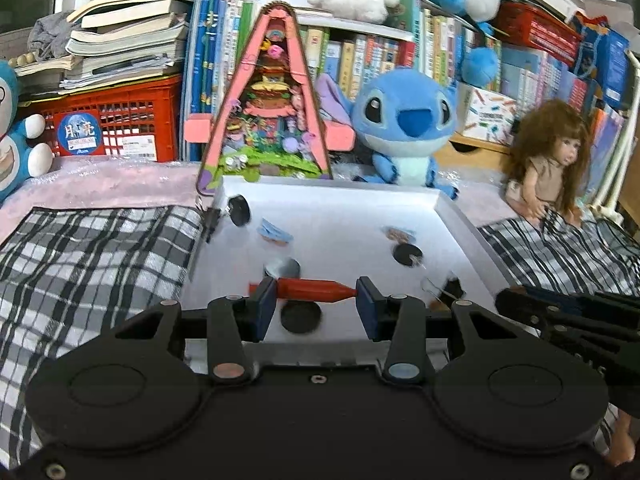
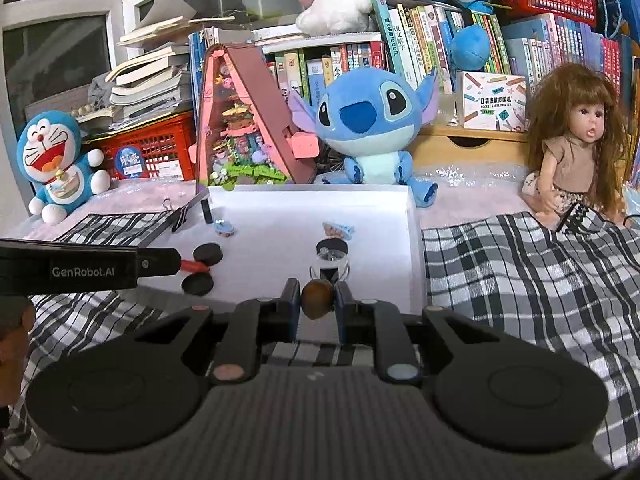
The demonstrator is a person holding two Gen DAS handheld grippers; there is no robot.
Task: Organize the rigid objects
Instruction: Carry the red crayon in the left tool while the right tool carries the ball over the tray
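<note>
While both hover over the white tray [image 1: 448, 204], left gripper [image 1: 316, 294] clamps a red peg [image 1: 316, 290]. Right gripper [image 2: 318, 298] pinches a brown nut [image 2: 317, 298]

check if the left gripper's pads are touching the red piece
Touching. The left wrist view shows the red piece spanning crosswise between the left gripper, each blue pad pressed against one end of it.

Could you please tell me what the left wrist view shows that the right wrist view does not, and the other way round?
Only the left wrist view shows the left gripper end-on, clamping a red pen-like piece crosswise. Only the right wrist view shows the right gripper shut on a brown rounded piece, plus the whole Doraemon plush. Both show the white tray, black discs, the Stitch plush and the doll.
</note>
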